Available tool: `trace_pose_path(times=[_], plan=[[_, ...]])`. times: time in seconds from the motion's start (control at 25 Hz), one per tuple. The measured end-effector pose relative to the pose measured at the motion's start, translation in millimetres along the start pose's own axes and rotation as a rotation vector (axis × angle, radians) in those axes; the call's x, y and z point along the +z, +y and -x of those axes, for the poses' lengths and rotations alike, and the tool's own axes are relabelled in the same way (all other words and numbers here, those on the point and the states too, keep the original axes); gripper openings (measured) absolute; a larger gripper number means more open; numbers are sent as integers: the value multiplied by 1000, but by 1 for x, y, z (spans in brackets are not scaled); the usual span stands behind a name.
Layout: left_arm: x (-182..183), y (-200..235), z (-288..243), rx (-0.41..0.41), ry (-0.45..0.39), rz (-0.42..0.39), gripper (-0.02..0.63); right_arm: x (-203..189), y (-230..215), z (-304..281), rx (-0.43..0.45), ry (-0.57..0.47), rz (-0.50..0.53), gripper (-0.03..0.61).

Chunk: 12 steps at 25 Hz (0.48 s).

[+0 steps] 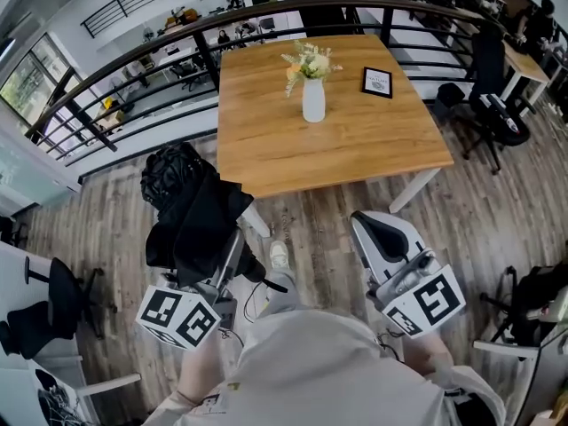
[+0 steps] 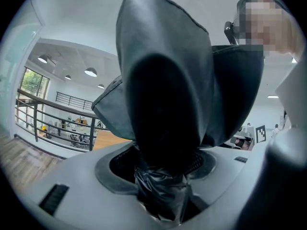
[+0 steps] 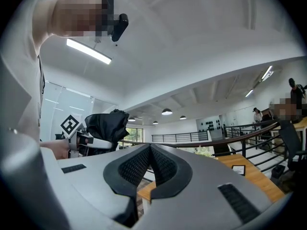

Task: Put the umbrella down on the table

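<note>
Grips a bundled black umbrella [image 1: 191, 211] [image 2: 163, 104] in the left tongs [image 1: 229, 260] [image 2: 163, 188], jaws clamped on its crumpled fabric, off the near-left corner of the wooden desk [image 1: 266, 149] and above the floor, not on the desk. Holds the right tongs [image 1: 383, 235] [image 3: 151, 169] pressed together on nothing, by the near-right corner. Faces 1 white vase [image 1: 313, 101] of flowers and 1 framed card [image 1: 377, 82] at the far side.

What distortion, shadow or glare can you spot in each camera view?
Head view: fisheye bows the railing into an arc; the table is evenly lit. Left gripper view: the black umbrella fills the centre, its hollow featureless shadow. Right gripper view: dark rounded corners, a glaring ceiling strip light.
</note>
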<state>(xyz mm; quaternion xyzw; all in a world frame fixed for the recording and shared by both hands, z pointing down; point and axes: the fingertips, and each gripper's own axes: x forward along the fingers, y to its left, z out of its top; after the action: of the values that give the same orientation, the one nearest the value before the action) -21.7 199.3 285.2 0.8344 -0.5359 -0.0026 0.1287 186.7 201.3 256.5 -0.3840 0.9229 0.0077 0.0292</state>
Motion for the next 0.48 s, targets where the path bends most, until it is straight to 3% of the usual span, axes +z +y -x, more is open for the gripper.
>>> trace_pose_path(times=[0.48], plan=[[9, 88, -79, -14, 29, 38, 255, -20, -39, -111, -3, 55, 3, 26]])
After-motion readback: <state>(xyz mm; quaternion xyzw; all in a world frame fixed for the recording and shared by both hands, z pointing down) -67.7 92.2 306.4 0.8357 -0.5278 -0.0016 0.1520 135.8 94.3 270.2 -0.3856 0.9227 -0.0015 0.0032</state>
